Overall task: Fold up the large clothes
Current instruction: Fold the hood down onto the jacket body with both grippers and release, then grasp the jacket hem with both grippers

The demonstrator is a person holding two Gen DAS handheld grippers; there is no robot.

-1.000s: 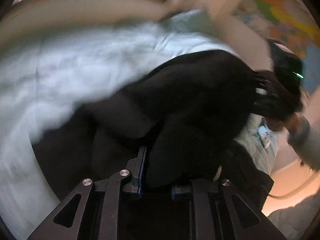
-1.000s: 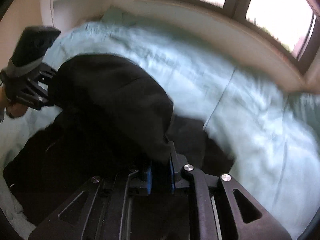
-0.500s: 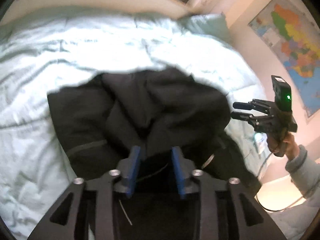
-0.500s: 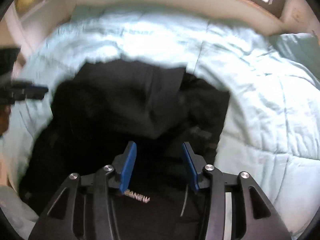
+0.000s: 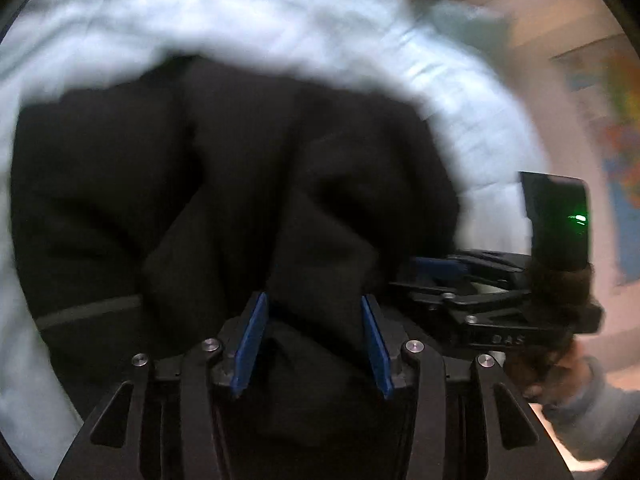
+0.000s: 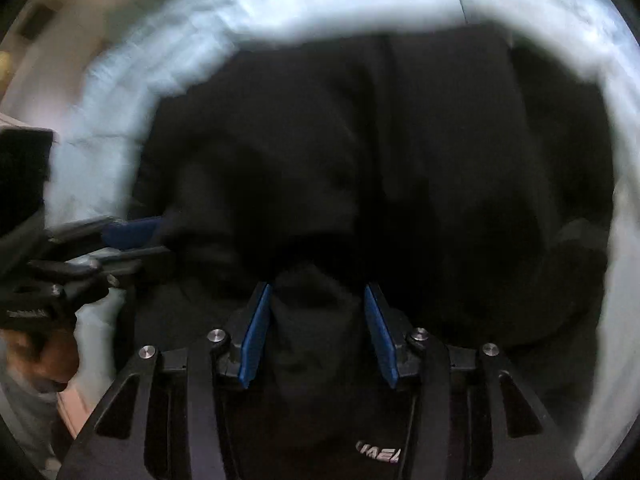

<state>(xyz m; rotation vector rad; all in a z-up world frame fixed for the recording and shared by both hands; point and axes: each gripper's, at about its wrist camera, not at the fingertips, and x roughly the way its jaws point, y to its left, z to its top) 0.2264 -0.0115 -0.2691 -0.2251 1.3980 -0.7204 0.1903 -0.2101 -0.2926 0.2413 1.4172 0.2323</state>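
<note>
Between both tools' spread fingers (blue-padded): black garment (image 5: 240,184).

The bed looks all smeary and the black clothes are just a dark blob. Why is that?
Left wrist view: motion blur smears the pale quilt, wall map and black garment edge; the left gripper stays sharp. Right wrist view: the same blur; the garment is so dark that its folds barely show, while the right gripper is crisp. Both views bend edges, being fisheye.
</note>
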